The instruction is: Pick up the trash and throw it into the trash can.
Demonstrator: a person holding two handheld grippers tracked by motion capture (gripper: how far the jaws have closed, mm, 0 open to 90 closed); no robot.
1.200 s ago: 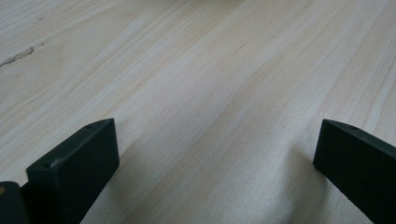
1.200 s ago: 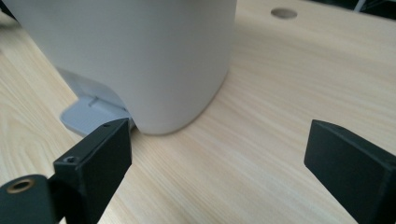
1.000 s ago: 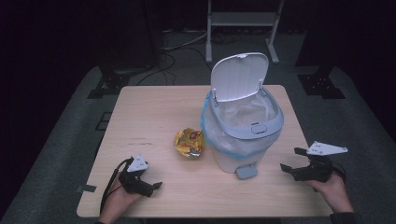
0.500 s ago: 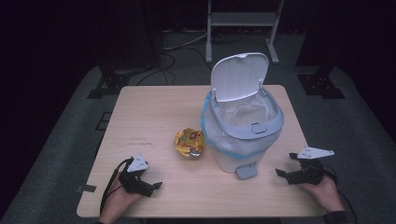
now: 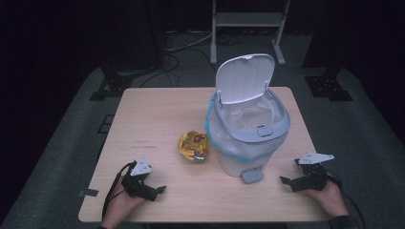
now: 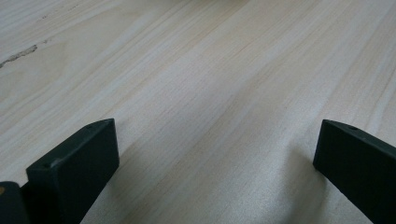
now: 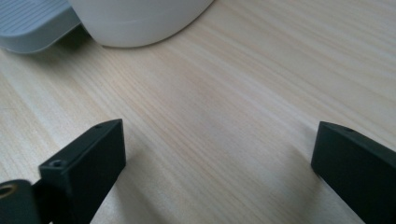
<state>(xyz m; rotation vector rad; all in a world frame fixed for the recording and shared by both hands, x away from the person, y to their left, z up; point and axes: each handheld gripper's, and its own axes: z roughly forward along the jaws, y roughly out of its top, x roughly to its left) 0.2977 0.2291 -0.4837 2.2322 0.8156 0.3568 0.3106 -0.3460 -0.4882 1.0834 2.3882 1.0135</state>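
Note:
A white pedal bin (image 5: 246, 129) with a grey rim, a blue-edged liner and its lid up stands right of the table's middle. Its grey pedal (image 5: 251, 175) points toward the front edge. A crumpled yellow and red wrapper (image 5: 194, 146) lies on the wood just left of the bin. My left gripper (image 5: 157, 190) rests open near the front left corner, jaws wide over bare wood (image 6: 215, 121). My right gripper (image 5: 290, 180) rests open at the front right, right of the pedal; the bin's base (image 7: 135, 21) and pedal (image 7: 32, 23) lie ahead of its jaws.
The light wooden table (image 5: 162, 109) has bare wood at its back left. Around it lies grey carpet, with a metal stand (image 5: 246, 24) and cables on the floor behind. A hand holds each gripper at the front edge.
My right gripper has moved left and down toward the table, nearer the bin's pedal. The left gripper, bin and wrapper have stayed put.

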